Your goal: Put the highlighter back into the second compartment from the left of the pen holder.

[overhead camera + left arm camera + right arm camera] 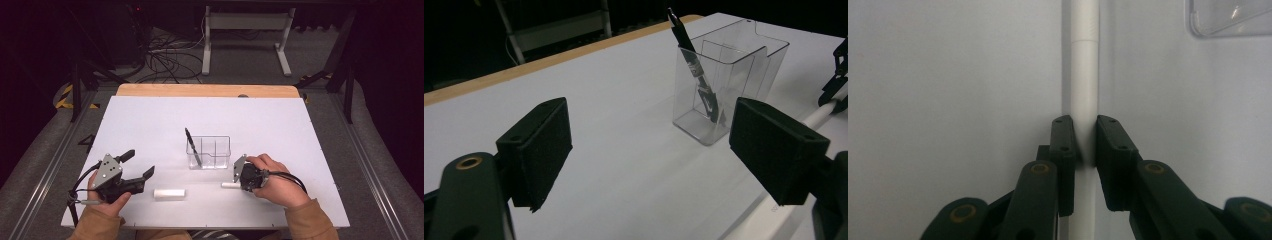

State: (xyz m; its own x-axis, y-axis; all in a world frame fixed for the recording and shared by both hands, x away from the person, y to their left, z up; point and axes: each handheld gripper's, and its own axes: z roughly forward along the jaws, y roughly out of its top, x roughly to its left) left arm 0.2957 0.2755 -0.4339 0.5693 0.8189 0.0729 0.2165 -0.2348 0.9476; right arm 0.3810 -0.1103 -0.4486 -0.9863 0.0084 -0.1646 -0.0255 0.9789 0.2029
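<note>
We see our right gripper point(1085, 145) closed on a white pen point(1083, 75); its two pads press the barrel from both sides. The pen lies flat on the white table point(300, 130), near the front edge and a little right of the middle, just in front of the clear holder point(209, 152). In the high view its free end point(228, 185) sticks out to the left of our right hand point(272, 182), which covers the gripper from above.

The holder stands upright near the middle of the table, divided into compartments. A black pen point(193, 146) leans in its left compartment, its top tilted toward the far left.

Our left gripper point(137, 167) rests near the front left corner with its jaws wide apart and nothing between them. In the left gripper view the pads point(544, 150) frame bare table, with the holder beyond the right one.

A short white tube point(169, 193) lies flat near the front edge, between the two grippers, touching neither.
</note>
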